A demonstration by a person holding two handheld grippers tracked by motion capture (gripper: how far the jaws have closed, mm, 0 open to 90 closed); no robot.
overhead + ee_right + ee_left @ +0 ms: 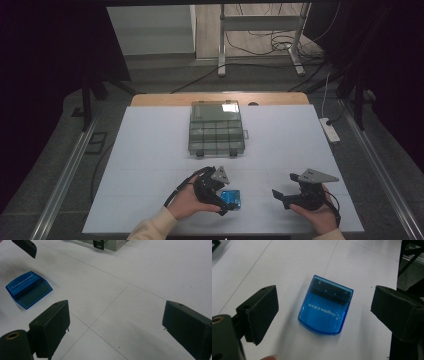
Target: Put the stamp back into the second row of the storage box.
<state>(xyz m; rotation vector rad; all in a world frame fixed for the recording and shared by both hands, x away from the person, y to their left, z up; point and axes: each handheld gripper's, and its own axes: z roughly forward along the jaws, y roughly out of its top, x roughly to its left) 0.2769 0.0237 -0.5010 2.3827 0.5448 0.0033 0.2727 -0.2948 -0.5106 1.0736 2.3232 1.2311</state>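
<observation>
We found the blue translucent case [325, 307] lying flat on the white counter [150, 150], near its front edge, with the left gripper [324, 305] poised just above it, jaws spread wide to either side and touching nothing. The right gripper [116, 325] hung over bare counter well to the right of the case, likewise released and empty. A grey compartment box [216, 128] sat closed farther back, apart from both.

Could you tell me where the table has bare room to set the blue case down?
Bare: the white table left of the compartment box, and the stretch between the blue case and the right gripper. Crowded: around the left gripper.
</observation>
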